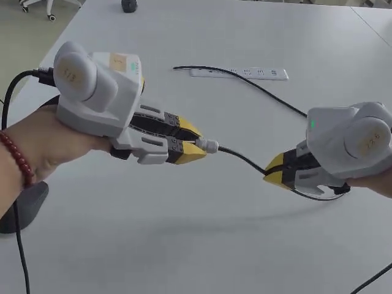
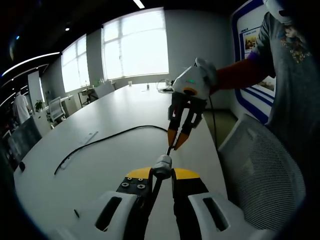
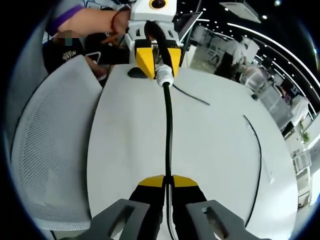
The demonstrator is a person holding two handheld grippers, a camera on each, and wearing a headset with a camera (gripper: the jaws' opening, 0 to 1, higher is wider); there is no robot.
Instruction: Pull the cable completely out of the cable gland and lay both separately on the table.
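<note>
The left gripper (image 1: 197,143) is clamped on the gland (image 1: 207,146). Its yellow jaw tips are shut around the gland's rear, and the pale head pokes out just past them. A hand (image 1: 43,147) with a red bead bracelet holds this gripper above the counter (image 1: 184,245).

The black cable (image 3: 168,125) is still seated in the gland. It leaves the front of the gland and runs straight ahead to the right gripper (image 1: 271,171). That gripper faces the left one, a short span of cable away. Its own yellow tips are pinched together on the cable, also above the counter. Behind the right gripper's jaws, slack cable loops down beneath it.

Farther out, beyond both grippers, a long stretch of black cable lies on the counter, with its end near a white power strip (image 1: 245,73). Whether it is the same cable cannot be told. In the left gripper view, a white mesh chair (image 2: 260,165) stands past the counter's edge, off to that gripper's right.
</note>
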